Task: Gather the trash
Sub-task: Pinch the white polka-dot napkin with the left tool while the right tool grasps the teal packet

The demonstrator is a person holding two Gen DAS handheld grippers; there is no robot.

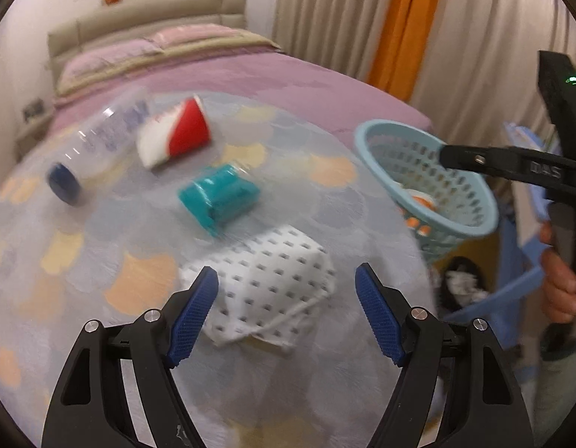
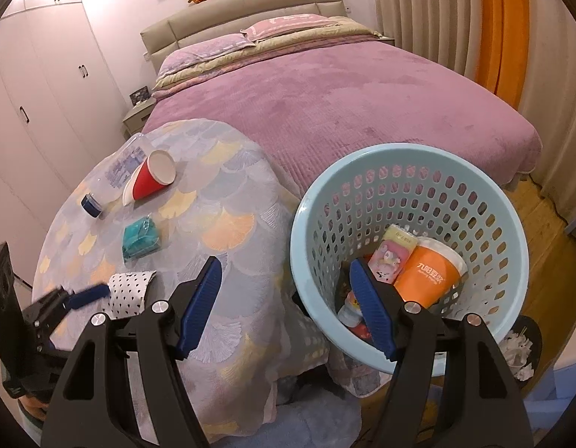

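A white dotted face mask (image 1: 273, 283) lies on the round table's patterned cloth (image 1: 101, 246). My left gripper (image 1: 286, 313) is open, its fingers either side of the mask, just above it. A teal packet (image 1: 222, 198), a red and white paper cup (image 1: 176, 136) and a clear bottle with a blue cap (image 1: 97, 149) lie farther back. My right gripper (image 2: 284, 306) is open, with one finger inside the rim of the light blue basket (image 2: 486, 201). The basket holds an orange cup (image 2: 430, 272) and small packets. The mask (image 2: 129, 291) and left gripper (image 2: 79, 298) show in the right wrist view.
A bed with a purple cover (image 2: 344, 97) stands behind the table. Curtains (image 2: 430, 11) hang at the right. White wardrobes (image 2: 37, 86) line the left wall. Crumpled paper in a dark bin (image 2: 519, 351) sits on the wooden floor by the basket.
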